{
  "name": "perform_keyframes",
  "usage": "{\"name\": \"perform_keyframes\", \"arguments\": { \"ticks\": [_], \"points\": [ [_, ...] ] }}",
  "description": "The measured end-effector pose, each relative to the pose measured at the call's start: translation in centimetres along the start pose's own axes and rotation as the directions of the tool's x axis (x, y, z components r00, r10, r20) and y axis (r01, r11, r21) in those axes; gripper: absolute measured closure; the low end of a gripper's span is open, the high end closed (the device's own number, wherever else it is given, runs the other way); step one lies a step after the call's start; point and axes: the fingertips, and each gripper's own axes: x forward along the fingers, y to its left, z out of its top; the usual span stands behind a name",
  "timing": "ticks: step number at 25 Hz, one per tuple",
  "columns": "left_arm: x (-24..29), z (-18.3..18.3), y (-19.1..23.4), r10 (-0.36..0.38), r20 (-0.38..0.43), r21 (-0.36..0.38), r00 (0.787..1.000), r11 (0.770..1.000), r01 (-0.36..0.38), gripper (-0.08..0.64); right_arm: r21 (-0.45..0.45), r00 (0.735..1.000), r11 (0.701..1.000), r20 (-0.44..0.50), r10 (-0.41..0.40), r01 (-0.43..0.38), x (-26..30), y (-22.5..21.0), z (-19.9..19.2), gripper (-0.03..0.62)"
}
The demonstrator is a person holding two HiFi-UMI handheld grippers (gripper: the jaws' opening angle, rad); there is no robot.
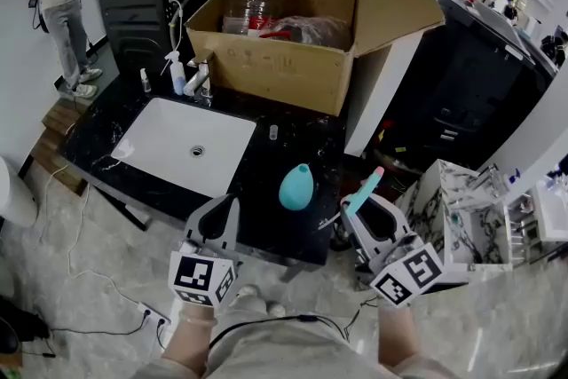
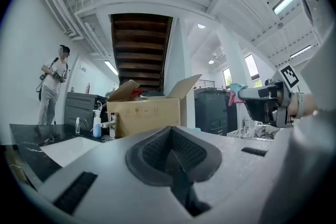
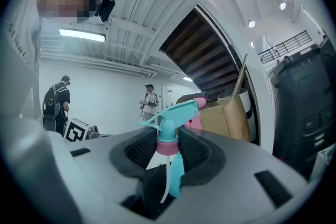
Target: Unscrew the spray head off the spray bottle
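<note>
The teal bottle body (image 1: 295, 186) stands with no head on the black counter (image 1: 266, 217), near its front edge. The teal spray head (image 1: 364, 188), with its pink collar and dip tube, is off the bottle and sits between the jaws of my right gripper (image 1: 359, 207), held up to the right of the bottle. In the right gripper view the spray head (image 3: 169, 131) stands upright in my right gripper (image 3: 169, 157), tube hanging down. My left gripper (image 1: 222, 210) hovers left of the bottle, shut and empty; in its own view my left gripper (image 2: 170, 152) holds nothing.
A white sink (image 1: 182, 146) with a faucet (image 1: 200, 80) is set in the counter's left part. A small spray bottle (image 1: 176, 71) stands behind it. An open cardboard box (image 1: 275, 58) fills the back. A white rack (image 1: 461, 209) stands at right. A person (image 1: 62, 4) stands far left.
</note>
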Motion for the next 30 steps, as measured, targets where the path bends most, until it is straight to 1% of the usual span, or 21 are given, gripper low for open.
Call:
{"name": "perform_keyframes", "arguments": {
  "ticks": [12, 17, 21, 30],
  "points": [
    [-1.5, -0.2, 0.1, 0.034, 0.016, -0.009, 0.999, 0.999, -0.034, 0.555, 0.017, 1.000, 1.000, -0.004, 0.016, -0.016, -0.5, 0.8, -0.8, 0.460],
    [-1.6, -0.2, -0.1, 0.032, 0.021, -0.017, 0.999, 0.999, -0.032, 0.555, 0.018, 1.000, 1.000, -0.009, 0.021, -0.020, -0.7, 1.1, -1.0, 0.459],
    [-1.6, -0.1, -0.2, 0.029, 0.027, -0.051, 0.999, 0.998, -0.028, 0.555, 0.016, 1.000, 1.000, -0.015, 0.022, -0.021, -0.8, 1.2, -1.2, 0.459],
    [-1.9, 0.2, 0.0, 0.036, 0.031, -0.052, 0.999, 0.998, -0.034, 0.555, 0.021, 1.000, 1.000, -0.024, 0.008, -0.008, -0.8, 0.9, -1.4, 0.459]
  ]
}}
